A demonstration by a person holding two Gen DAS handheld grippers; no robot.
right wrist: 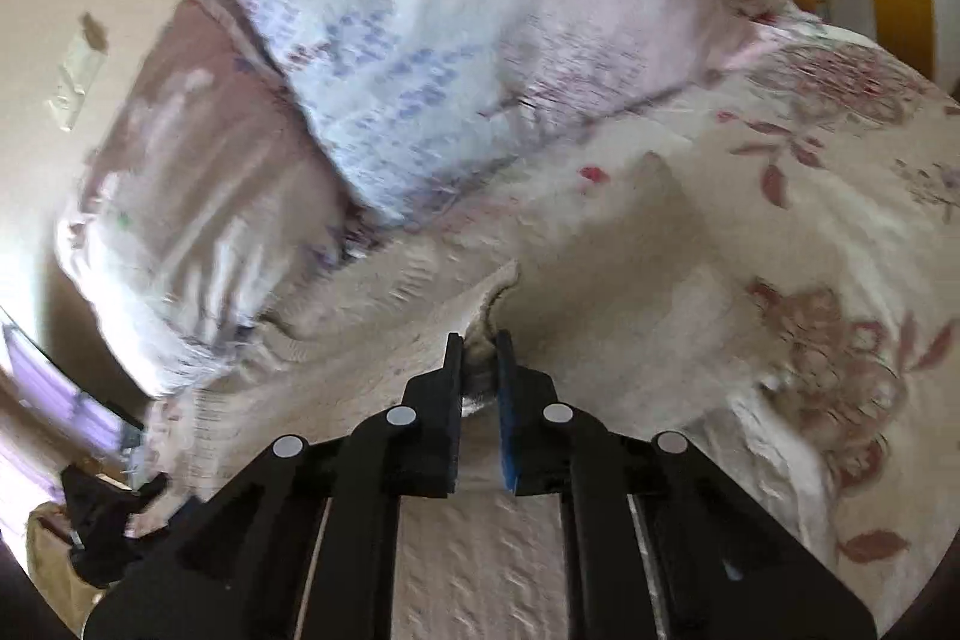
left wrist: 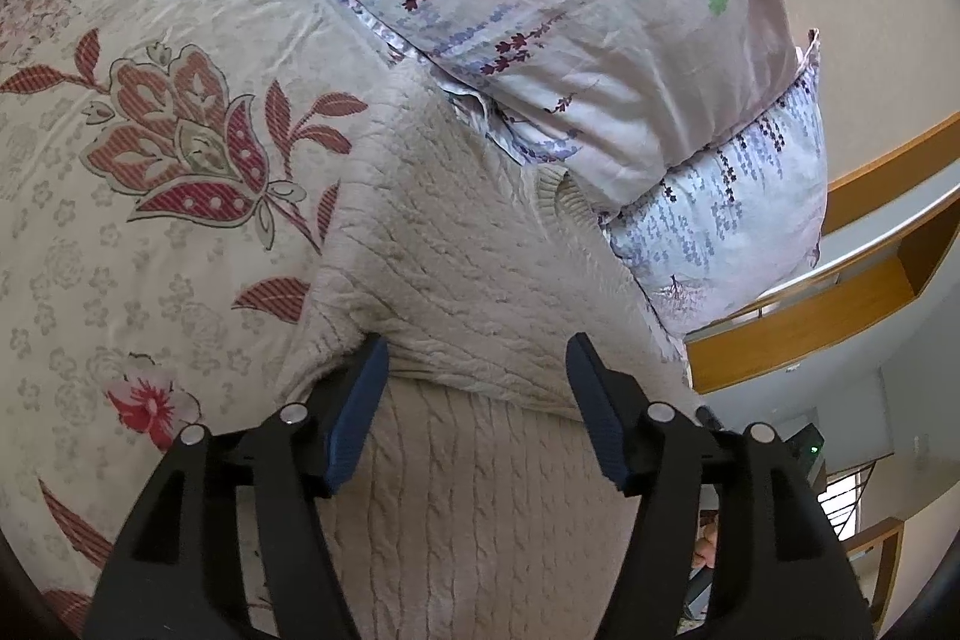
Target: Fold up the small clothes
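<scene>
Cream cable-knit sweater [left wrist: 480,280] lies on the floral bedsheet [left wrist: 120,232] against the folded quilt [left wrist: 540,10]; left gripper [left wrist: 477,358] is spread wide over its folded edge, gripping nothing. Right gripper [right wrist: 479,340] pinches a raised fold of the sweater [right wrist: 420,340], seen only in the right wrist view. That view is motion-blurred, knit detail unreadable.

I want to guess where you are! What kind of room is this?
Probably a bedroom. A cream knitted sweater lies on a floral bedsheet, beside a folded quilt with purple flowers. A wooden frame, maybe the headboard, runs along the bed's edge.
</scene>
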